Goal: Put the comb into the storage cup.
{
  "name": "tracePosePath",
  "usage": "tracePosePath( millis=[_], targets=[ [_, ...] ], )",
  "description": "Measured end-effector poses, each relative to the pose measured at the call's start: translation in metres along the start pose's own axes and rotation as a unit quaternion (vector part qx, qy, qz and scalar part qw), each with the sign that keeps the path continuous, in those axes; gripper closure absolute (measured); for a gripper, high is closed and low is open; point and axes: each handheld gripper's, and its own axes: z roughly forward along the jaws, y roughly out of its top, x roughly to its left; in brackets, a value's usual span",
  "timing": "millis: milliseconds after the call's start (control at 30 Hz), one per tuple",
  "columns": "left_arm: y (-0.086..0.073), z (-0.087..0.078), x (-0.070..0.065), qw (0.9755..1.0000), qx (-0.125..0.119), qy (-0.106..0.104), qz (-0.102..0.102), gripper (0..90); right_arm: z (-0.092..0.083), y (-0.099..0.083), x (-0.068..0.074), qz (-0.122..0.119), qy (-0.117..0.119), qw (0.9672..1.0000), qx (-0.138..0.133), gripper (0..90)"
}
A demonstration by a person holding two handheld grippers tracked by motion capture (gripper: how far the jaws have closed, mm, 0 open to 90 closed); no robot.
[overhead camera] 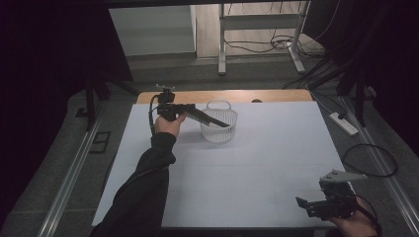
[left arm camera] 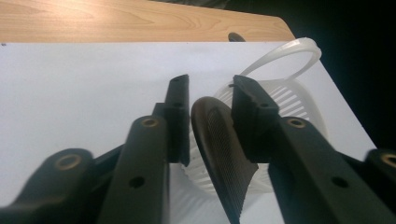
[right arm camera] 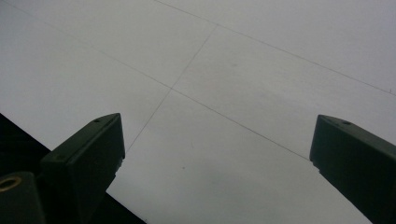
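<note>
On the white surface (overhead camera: 257,163), the left tool (overhead camera: 217,121) holds a dark ridged piece (left arm camera: 219,149) over the white basket (overhead camera: 219,123), its texture clear up close, while the right tool (overhead camera: 302,203), wide apart and empty, sits well away from the basket.

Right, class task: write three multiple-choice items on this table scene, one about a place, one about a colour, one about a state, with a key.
1. Where is the left hand-held gripper?
A. over the white slatted plastic basket
B. at the table's near right corner
C. on the floor

2. What colour is the basket?
A. red
B. white
C. blue

3. How does the right hand-held gripper stand?
A. shut on a cup
B. shut on nothing
C. open

Key: 1 A, its jaws reach over the basket rim, holding a dark flat ribbed object. 2 B, the slats and handle look white. 3 C, its jaws stand wide apart over the white table sheet.
</note>
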Motion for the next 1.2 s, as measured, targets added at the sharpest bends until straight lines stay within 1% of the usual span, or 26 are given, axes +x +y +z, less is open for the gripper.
tracePosePath(
  millis=[33,67,100,367,400,467,500,533,567,600,633,667,700,800,833,867,900,933,967,1000,1033,1100,1200],
  targets=[
    [0.000,0.000,-0.001,1.0000,-0.001,0.007,0.003,62.5,0.000,0.000,0.000,-0.001,0.000,1.0000,0.000,3.7],
    [0.000,0.000,-0.001,1.0000,-0.001,0.007,0.003,61.9,0.000,0.000,0.000,-0.001,0.000,1.0000,0.000,3.7],
    [-0.001,-0.001,-0.001,0.9999,-0.004,0.011,0.007,60.5,0.000,0.000,0.000,0.000,0.000,1.0000,0.000,3.7],
    [-0.001,-0.004,-0.002,0.9995,-0.009,0.025,0.020,51.8,0.000,0.000,0.000,0.000,0.000,1.0000,0.000,3.7],
    [0.000,-0.005,-0.002,0.9993,-0.010,0.027,0.022,51.8,0.000,0.000,0.000,0.000,0.000,1.0000,0.000,3.7],
    [0.000,-0.007,-0.003,0.9991,-0.012,0.030,0.029,47.7,0.000,0.000,0.000,-0.001,0.000,1.0000,0.000,3.7],
    [0.001,-0.008,-0.004,0.9985,-0.013,0.037,0.038,45.8,0.000,0.000,0.000,-0.001,-0.001,1.0000,0.000,3.7],
    [0.001,-0.008,-0.004,0.9985,-0.013,0.037,0.038,44.4,0.000,0.000,0.000,-0.001,-0.001,1.0000,0.000,3.7],
    [0.000,-0.009,-0.005,0.9981,-0.013,0.041,0.044,44.4,0.000,0.000,0.000,-0.001,-0.001,1.0000,0.000,3.7],
    [0.000,-0.009,-0.005,0.9977,-0.012,0.044,0.050,42.8,0.000,0.000,0.000,-0.001,-0.001,1.0000,0.000,3.7],
    [0.000,-0.010,-0.006,0.9972,-0.012,0.049,0.056,39.1,0.000,0.000,0.000,-0.001,-0.001,1.0000,0.000,3.6],
    [0.000,-0.010,-0.006,0.9968,-0.011,0.051,0.060,39.1,0.000,0.000,0.000,-0.001,-0.001,1.0000,0.000,3.6],
    [-0.001,-0.011,-0.006,0.9959,-0.009,0.056,0.070,36.6,0.000,0.000,0.000,-0.001,-0.001,1.0000,0.000,3.5],
    [-0.001,-0.011,-0.007,0.9953,-0.009,0.059,0.076,31.4,0.000,0.000,0.000,0.000,-0.001,1.0000,0.000,2.9],
    [-0.002,-0.011,-0.007,0.9949,-0.007,0.061,0.080,31.4,0.000,0.000,0.000,0.000,-0.001,1.0000,0.000,2.9],
    [-0.002,-0.011,-0.007,0.9944,-0.004,0.064,0.085,28.0,0.000,0.000,0.000,0.001,-0.001,1.0000,0.000,2.6],
    [-0.002,-0.011,-0.008,0.9939,-0.002,0.066,0.089,26.4,0.000,0.000,0.000,0.001,-0.001,1.0000,0.000,2.3],
    [-0.002,-0.011,-0.008,0.9939,-0.002,0.066,0.089,24.7,0.000,0.000,0.000,0.001,-0.001,1.0000,0.000,2.3],
    [-0.002,-0.011,-0.008,0.9932,0.003,0.068,0.095,22.4,0.000,0.000,0.000,0.002,-0.001,1.0000,-0.001,2.0],
    [-0.002,-0.011,-0.008,0.9932,0.003,0.068,0.095,20.9,0.000,0.000,0.000,0.002,-0.001,1.0000,-0.001,2.0],
    [-0.003,-0.012,-0.009,0.9926,0.005,0.068,0.101,19.4,0.000,0.000,0.000,0.003,0.000,1.0000,-0.001,1.7],
    [-0.003,-0.014,-0.009,0.9922,0.005,0.067,0.106,16.4,0.000,0.000,-0.001,0.002,0.001,1.0000,-0.001,1.2],
    [-0.003,-0.017,-0.010,0.9907,0.006,0.071,0.116,14.1,0.000,0.000,-0.001,0.004,0.003,1.0000,-0.002,0.6]
  ],
)
